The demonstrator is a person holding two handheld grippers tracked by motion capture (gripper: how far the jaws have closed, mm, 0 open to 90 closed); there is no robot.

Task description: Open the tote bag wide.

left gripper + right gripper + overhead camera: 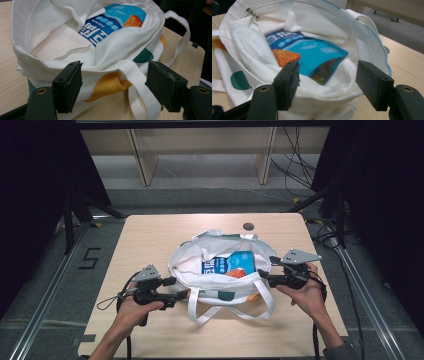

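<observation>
White tote bag [220, 270] lies mid-tabletop [150, 235], blue packet [235, 262] inside. My left gripper [181, 294] and right gripper [263, 279] flank it — fingers wide, empty. Risk: pinching one cloth layer — the mouth collapses.

Your tote bag [220, 270] is white, printed with yellow-orange and dark green patches on its outer side. The packet [231, 263] inside it is bright blue with white lettering and an orange picture. Both of your grippers' jaws are black, over a pale wood table [150, 235].
</observation>
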